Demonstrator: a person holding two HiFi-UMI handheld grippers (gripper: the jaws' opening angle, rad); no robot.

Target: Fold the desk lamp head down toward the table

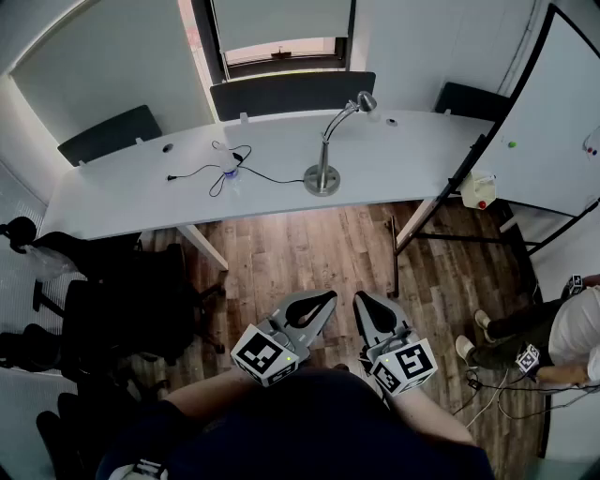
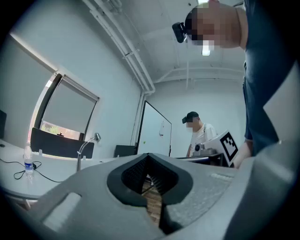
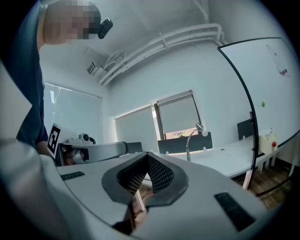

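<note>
Left tool (image 1: 319, 300) closed, empty, level | right tool (image 1: 367, 304) closed, empty, level | desk lamp (image 1: 330, 141) well apart

Inventory of your surroundings:
1. Black cable (image 1: 202, 172), loosely looped, with a small clear water bottle (image 1: 232, 178) just beside it.
2. Black office chairs (image 1: 122, 300), clustered to your left on the wood floor (image 1: 300, 248).
3. Whiteboard (image 1: 553, 112) to your right, with a white jug (image 1: 478, 190) (red spot on it) near its foot.
4. Dark partition panels (image 1: 291, 92) below the window blind (image 1: 281, 21).
5. A second person (image 1: 562, 337), low at your right.
</note>
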